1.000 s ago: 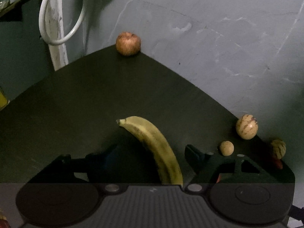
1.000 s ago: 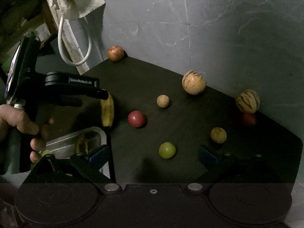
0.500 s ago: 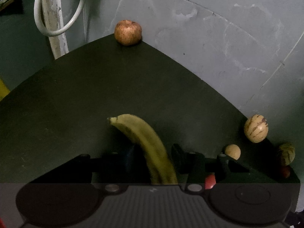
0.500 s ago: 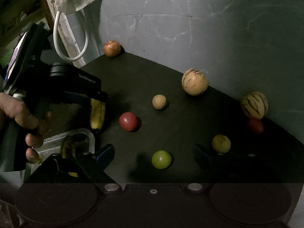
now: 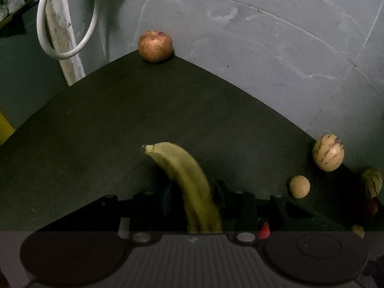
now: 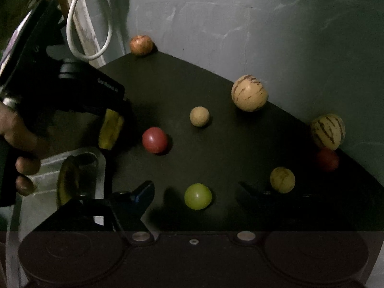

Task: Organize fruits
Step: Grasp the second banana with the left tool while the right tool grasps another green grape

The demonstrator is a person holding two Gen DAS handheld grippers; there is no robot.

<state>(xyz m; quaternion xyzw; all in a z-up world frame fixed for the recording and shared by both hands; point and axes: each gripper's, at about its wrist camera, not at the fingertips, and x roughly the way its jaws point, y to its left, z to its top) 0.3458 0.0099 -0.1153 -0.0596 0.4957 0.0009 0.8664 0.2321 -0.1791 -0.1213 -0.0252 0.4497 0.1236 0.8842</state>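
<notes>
A yellow-green banana (image 5: pixel 182 168) lies on the dark table (image 5: pixel 96 124). My left gripper (image 5: pixel 194 192) is closing, and its pads press the banana's near half from both sides. In the right wrist view that banana (image 6: pixel 111 129) sticks out under the left gripper, which a hand (image 6: pixel 14 129) holds. My right gripper (image 6: pixel 195 189) hangs low over a green round fruit (image 6: pixel 198 196). Its jaws are closing with the fruit between them and a gap on each side.
A brown apple (image 6: pixel 141 45) sits in the far table corner. Scattered on the table are a red fruit (image 6: pixel 154 140), a tan ball (image 6: pixel 199 116), two striped melons (image 6: pixel 249 93) (image 6: pixel 327 131) and a small yellowish fruit (image 6: pixel 282 179). A metal tray (image 6: pixel 100 158) at left holds a banana (image 6: pixel 67 182).
The left jaws have closed from wide apart onto the banana. The right gripper has sunk toward the green fruit and its jaws have narrowed around it.
</notes>
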